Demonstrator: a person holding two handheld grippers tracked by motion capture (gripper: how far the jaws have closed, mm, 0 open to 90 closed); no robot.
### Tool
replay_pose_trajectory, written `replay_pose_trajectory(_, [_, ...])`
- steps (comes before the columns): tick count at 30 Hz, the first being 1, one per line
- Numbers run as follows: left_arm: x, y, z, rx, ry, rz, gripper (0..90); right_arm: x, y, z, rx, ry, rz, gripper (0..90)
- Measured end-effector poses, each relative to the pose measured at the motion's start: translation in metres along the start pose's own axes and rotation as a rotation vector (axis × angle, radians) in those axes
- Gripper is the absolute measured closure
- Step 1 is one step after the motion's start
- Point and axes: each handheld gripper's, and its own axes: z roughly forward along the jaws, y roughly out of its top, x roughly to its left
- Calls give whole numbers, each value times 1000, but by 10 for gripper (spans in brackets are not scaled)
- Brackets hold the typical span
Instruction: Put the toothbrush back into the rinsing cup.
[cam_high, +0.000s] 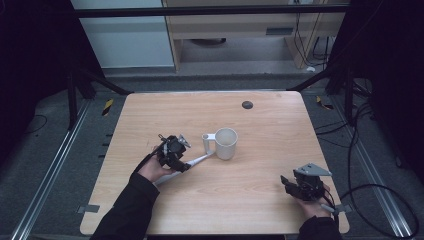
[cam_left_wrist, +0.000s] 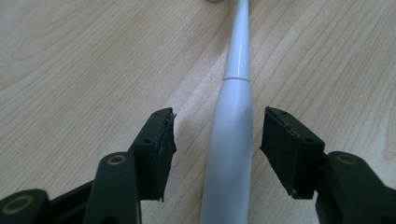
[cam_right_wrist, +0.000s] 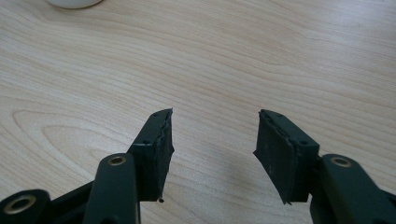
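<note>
While the white electric toothbrush (cam_high: 192, 162) lies flat on the table (cam_high: 260, 200), my left gripper (cam_high: 181, 156) sits over its handle in the high view, approx 9 o'clock from the white mug (cam_high: 226, 143). The brush's thin end points toward the mug at about 2 o'clock and stops near the mug's base, by its handle; can't tell if they touch. My right gripper (cam_high: 289, 184) rests w/ its hand near the table's 5 o'clock corner, well apart from mug and brush.

Left gripper view: jaws apart, one pad (cam_left_wrist: 161, 151) each side of the toothbrush (cam_left_wrist: 231, 140) body, w/ a gap on both sides, so nothing is clamped. The brush runs from 6 o'clock up to 12 o'clock, neck narrowing toward the top edge.

Right gripper view: jaws apart, bare wood between them, holding nothing. The mug's (cam_right_wrist: 74, 3) base peeks in at approx 11 o'clock.

Progress, as I judge it: approach to the brush looks done, jaws straddle it. Left to do: close on the handle, lift, and prob. stand it in the mug. Mug itself is upright and looks empty from above.
</note>
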Motion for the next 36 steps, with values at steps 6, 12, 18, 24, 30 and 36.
replay_pose_trajectory(6, [1, 0, 7, 26, -19, -1, 465, 0, 0, 0, 4, 5, 6, 457])
replay_pose_trajectory(12, [2, 1, 12, 36, -32, 1, 508, 0, 0, 0, 5, 4, 6, 457])
replay_pose_trajectory(18, [2, 1, 15, 44, -43, -1, 555, -1, 0, 0, 6, 6, 3, 457])
replay_pose_trajectory(24, [3, 1, 15, 38, -61, 3, 616, 0, 0, 1, 10, 8, 5, 457])
replay_pose_trajectory(30, [1, 1, 14, 36, -62, 24, 655, 0, 0, 1, 10, 9, 5, 457])
replay_pose_trajectory(36, [-4, 2, 10, 38, -58, 32, 659, 0, 0, 1, 11, 9, 4, 457])
